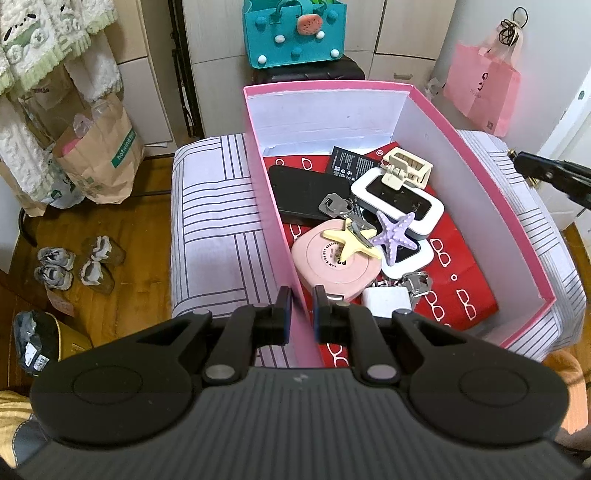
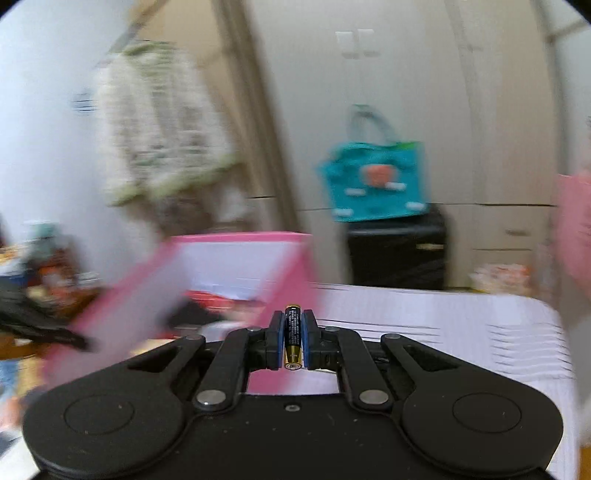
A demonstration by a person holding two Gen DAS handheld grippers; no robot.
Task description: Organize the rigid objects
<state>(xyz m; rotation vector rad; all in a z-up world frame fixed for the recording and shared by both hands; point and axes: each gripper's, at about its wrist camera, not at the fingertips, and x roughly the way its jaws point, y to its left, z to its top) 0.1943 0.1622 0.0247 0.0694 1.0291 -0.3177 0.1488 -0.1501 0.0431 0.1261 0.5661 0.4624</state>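
Right gripper [image 2: 293, 338]: jaws clamped on a small cylindrical battery [image 2: 292, 338], pads pressing both flanks. Battery black-sleeved with fine white print, gold at both ends, lying lengthwise along the fingers, held in the air above the striped bedding [image 2: 424, 332] and just right of the pink box [image 2: 236, 236]. Surroundings heavily smeared in this view; box contents not legible here.

Left gripper [image 1: 302, 310]: jaws pinched on the near left wall of the pink box [image 1: 275, 206], one pad outside, one inside. Box open-topped, pink outside, white inside, resting on the striped bedding [image 1: 214, 236].

Seen only from the left wrist, inside the box: red printed sheet [image 1: 461, 280] as liner, black phone [image 1: 303, 194], white-framed device [image 1: 400, 203], cream hair claw [image 1: 406, 168], yellow starfish [image 1: 351, 242], purple starfish [image 1: 393, 234], pink round case [image 1: 332, 264], keys [image 1: 334, 205], white charger block [image 1: 386, 301]. Tip of the right gripper [image 1: 546, 171] at the right edge, outside the box; battery not discernible there.

Seen only from the right wrist: the battery itself and the grip on it.

Common to both views: teal bag [image 1: 293, 33] on a dark case beyond the box.
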